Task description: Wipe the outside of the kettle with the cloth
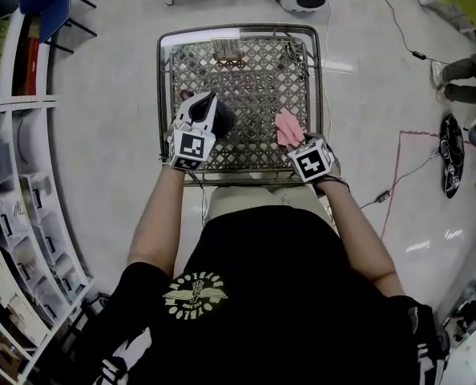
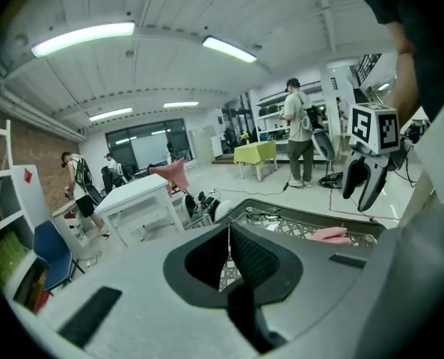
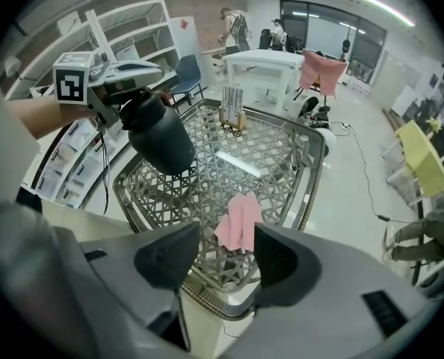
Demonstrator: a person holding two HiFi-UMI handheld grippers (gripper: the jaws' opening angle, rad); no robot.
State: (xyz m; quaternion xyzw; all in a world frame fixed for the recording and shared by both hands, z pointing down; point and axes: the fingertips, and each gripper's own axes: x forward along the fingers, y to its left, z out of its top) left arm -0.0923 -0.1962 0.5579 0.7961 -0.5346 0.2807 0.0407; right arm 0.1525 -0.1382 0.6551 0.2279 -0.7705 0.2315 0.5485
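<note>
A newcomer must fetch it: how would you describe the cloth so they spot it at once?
Find the metal lattice table on the pale floor. The cloth lies on it near the right edge, close to the person. It is the only pink, soft thing there; the kettle left of it is dark.

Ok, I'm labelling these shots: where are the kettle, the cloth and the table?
kettle (image 3: pixel 162 137), right gripper view, on its dark body.
cloth (image 3: pixel 239 221), right gripper view, middle of the pink fabric.
table (image 1: pixel 246 79), head view, bare mesh near its middle.
</note>
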